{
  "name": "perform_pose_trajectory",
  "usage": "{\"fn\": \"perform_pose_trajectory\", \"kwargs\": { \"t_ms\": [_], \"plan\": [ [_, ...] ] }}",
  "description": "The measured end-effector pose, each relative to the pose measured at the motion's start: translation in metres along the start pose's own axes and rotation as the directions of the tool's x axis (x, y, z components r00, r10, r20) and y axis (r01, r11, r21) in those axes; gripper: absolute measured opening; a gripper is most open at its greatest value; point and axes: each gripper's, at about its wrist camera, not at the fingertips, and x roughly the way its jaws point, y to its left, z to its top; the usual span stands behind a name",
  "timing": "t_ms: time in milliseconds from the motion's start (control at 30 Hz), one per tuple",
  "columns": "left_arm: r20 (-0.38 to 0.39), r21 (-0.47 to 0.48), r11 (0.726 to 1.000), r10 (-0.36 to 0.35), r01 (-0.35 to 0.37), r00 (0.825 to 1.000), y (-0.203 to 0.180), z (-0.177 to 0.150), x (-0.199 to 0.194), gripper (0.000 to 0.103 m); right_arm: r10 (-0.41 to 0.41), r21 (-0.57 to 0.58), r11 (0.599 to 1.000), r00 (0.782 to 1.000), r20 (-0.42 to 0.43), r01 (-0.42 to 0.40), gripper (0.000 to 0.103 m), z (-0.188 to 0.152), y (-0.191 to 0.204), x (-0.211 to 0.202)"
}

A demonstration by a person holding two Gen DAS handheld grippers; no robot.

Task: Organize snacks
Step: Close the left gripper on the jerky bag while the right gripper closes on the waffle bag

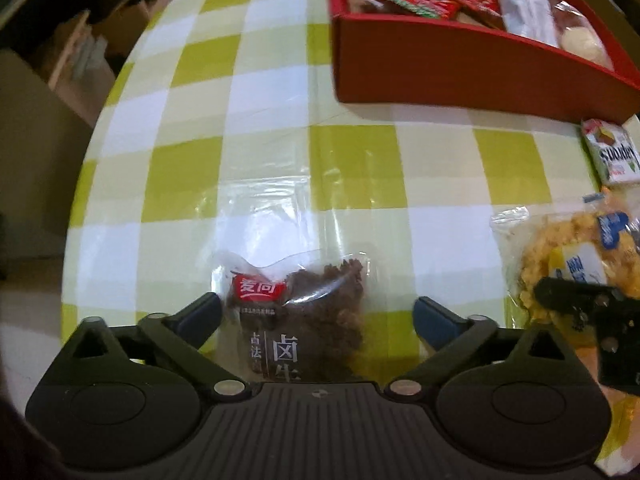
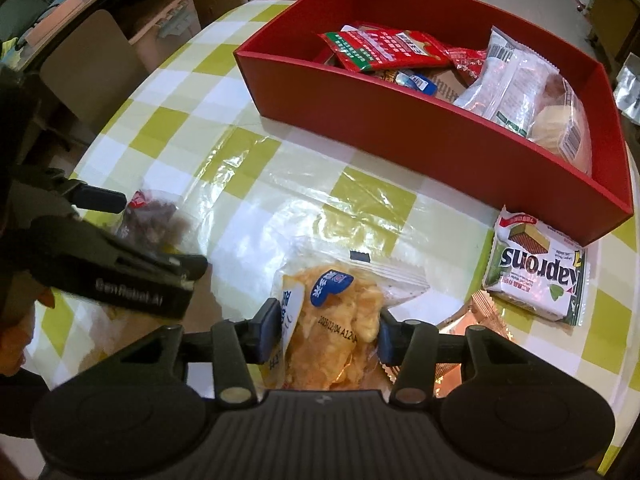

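On the checked tablecloth (image 1: 360, 160), a clear packet of brown jerky (image 1: 308, 320) is seen between the widely spread fingers of the left gripper (image 1: 318, 316), untouched. To its right, the yellow crisp packet (image 2: 336, 336) is clamped by the steeply downward-pointed right gripper (image 2: 326, 330). Further right, a wafer packet (image 2: 536, 268) lies beside the red box (image 2: 420, 136), already part-filled. Bare cloth is left before the box.

bare cloth (image 2: 248, 184) – red box (image 2: 420, 136) beyond
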Motion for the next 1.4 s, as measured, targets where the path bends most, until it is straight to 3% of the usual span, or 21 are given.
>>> {"fn": "perform_pose_trajectory", "kwargs": {
  "t_ms": [133,233,267,567,633,733,833,933,1033,1100,1200,1267,1400],
  "plan": [
    [0.019,-0.123,0.992,-0.011,0.013,1.0,0.014,0.004,0.002,0.1,-0.021,-0.032,0.999,1.0,0.007,0.021,0.055,0.0,0.006,0.0],
    [0.063,-0.061,0.998,0.01,-0.006,0.998,-0.002,0.003,-0.01,0.077,-0.032,-0.045,0.998,0.999,0.009,0.033,0.055,0.001,0.009,0.0],
    [0.074,-0.039,0.999,0.025,-0.022,0.997,-0.006,0.003,-0.015,0.074,-0.034,-0.048,0.998,0.999,0.009,0.034,0.055,0.001,0.009,0.0],
    [0.104,-0.098,0.993,-0.055,0.065,0.993,0.016,0.001,-0.036,0.057,-0.032,-0.053,0.998,0.999,0.009,0.032,0.055,0.0,0.008,0.0],
    [0.107,-0.105,0.993,-0.051,0.063,0.993,0.016,0.001,-0.034,0.061,-0.028,-0.046,0.999,1.0,0.008,0.028,0.055,0.0,0.008,0.0],
    [0.074,-0.103,0.995,0.015,-0.008,0.997,0.016,0.0,-0.021,0.088,-0.025,-0.041,0.999,1.0,0.008,0.025,0.055,-0.001,0.007,0.0],
    [0.04,-0.071,0.997,0.018,-0.015,0.999,0.02,-0.002,-0.008,0.093,-0.018,-0.033,0.999,1.0,0.007,0.018,0.055,-0.001,0.005,0.0],
    [0.022,-0.1,0.995,-0.025,0.027,0.999,0.029,-0.01,-0.002,0.101,-0.018,-0.037,0.999,1.0,0.007,0.018,0.055,-0.001,0.005,0.0],
    [0.075,-0.101,0.995,-0.005,0.013,0.997,0.025,-0.015,-0.003,0.1,-0.03,-0.054,0.998,0.999,0.015,0.031,0.055,-0.002,0.008,-0.001],
    [0.112,-0.114,0.993,0.002,0.011,0.994,0.022,-0.019,-0.007,0.092,-0.035,-0.067,0.997,0.999,0.018,0.036,0.055,-0.002,0.011,-0.001],
    [0.108,-0.102,0.995,0.012,-0.001,0.994,0.014,-0.017,-0.015,0.084,-0.043,-0.081,0.996,0.999,0.018,0.044,0.055,0.0,0.014,-0.002],
    [0.107,-0.12,0.992,-0.018,0.031,0.994,0.017,-0.012,-0.019,0.079,-0.038,-0.085,0.996,0.999,0.021,0.04,0.053,0.001,0.015,-0.004],
    [0.114,-0.118,0.992,-0.036,0.049,0.993,0.016,-0.01,-0.023,0.079,-0.022,-0.064,0.998,0.999,0.028,0.023,0.05,0.002,0.01,-0.01]
  ]
}}
